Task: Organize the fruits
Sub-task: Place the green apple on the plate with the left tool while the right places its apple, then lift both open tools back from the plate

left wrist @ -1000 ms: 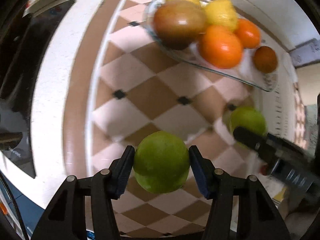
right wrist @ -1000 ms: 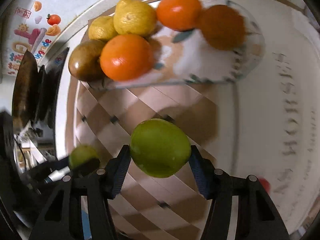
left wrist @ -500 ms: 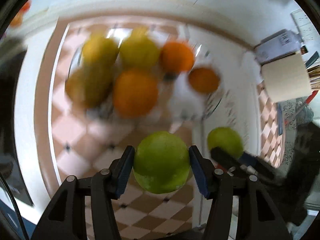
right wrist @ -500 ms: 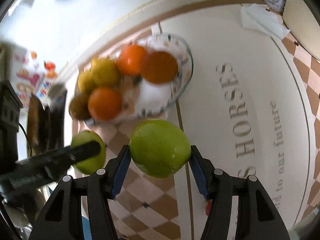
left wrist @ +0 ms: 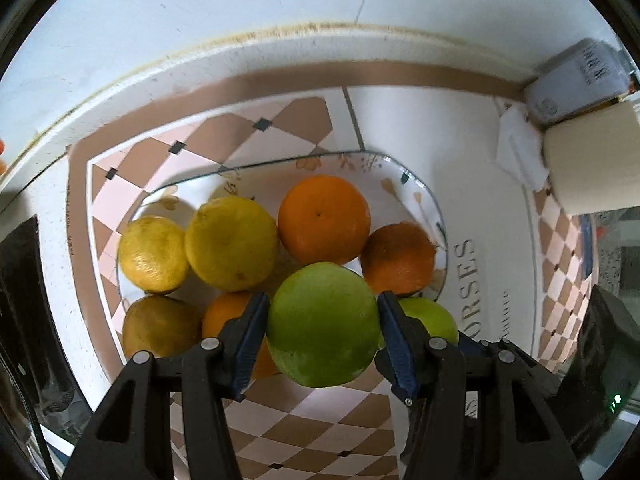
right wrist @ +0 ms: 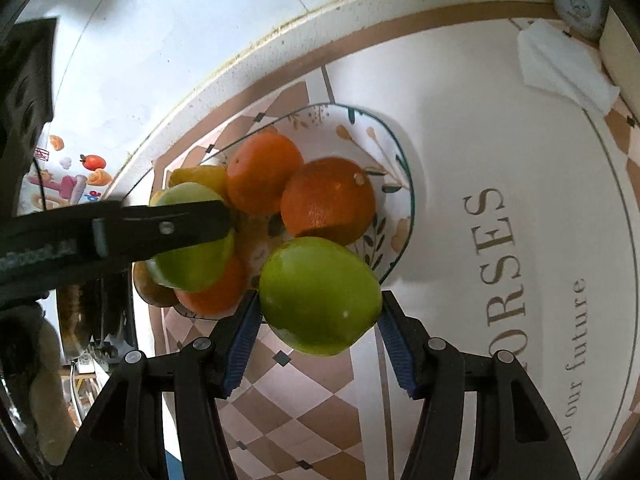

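My left gripper [left wrist: 322,300] is shut on a green citrus fruit [left wrist: 324,328] and points down over the near side of a flower-patterned plate [left wrist: 404,178]. On the plate lie two lemons [left wrist: 231,242], oranges [left wrist: 324,218] and a brownish fruit [left wrist: 160,326]. My right gripper [right wrist: 319,300] is shut on a second green fruit [right wrist: 320,296], just in front of the plate's [right wrist: 402,168] near rim. That fruit [left wrist: 432,318] peeks out behind the left gripper's right finger. In the right wrist view a left finger [right wrist: 168,226] crosses over its green fruit [right wrist: 192,258] above the pile.
The table carries a checkered cloth with printed lettering [right wrist: 496,256]. A tissue box [left wrist: 576,80], a white roll [left wrist: 592,164] and a loose tissue [right wrist: 560,64] stand at the far right by the wall. Dark appliances [left wrist: 20,280] sit along the left edge.
Both grippers have travelled to the plate, each still holding its green fruit. The left one now hangs over the fruit pile and the right one has closed in beside it.
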Action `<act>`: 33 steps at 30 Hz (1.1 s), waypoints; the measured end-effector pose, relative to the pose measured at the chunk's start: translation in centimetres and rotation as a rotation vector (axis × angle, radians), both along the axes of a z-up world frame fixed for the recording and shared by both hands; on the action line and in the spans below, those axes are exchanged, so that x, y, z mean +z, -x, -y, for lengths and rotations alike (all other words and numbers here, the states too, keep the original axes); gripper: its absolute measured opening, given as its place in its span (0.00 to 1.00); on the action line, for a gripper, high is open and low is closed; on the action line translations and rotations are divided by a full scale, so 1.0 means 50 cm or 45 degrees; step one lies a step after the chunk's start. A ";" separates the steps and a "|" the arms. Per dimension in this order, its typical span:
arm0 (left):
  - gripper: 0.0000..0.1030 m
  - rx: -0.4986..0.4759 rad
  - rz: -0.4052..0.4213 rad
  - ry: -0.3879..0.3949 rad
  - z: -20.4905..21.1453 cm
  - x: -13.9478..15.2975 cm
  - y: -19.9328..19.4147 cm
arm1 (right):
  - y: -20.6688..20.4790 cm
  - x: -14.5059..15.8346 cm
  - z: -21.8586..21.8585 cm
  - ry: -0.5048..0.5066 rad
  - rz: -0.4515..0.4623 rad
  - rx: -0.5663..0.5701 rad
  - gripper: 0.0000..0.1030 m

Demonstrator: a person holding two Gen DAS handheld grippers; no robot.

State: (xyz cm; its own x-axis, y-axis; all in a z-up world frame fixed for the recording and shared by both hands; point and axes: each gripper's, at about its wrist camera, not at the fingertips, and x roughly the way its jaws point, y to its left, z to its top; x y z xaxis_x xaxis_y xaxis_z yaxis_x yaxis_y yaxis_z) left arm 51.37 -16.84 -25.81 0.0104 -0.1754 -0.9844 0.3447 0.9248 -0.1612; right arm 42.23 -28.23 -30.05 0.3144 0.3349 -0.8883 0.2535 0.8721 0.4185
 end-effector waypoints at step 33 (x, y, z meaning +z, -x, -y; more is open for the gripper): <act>0.88 0.341 0.408 -0.129 -0.171 0.091 0.175 | 0.060 0.147 -0.008 0.397 0.067 0.101 0.94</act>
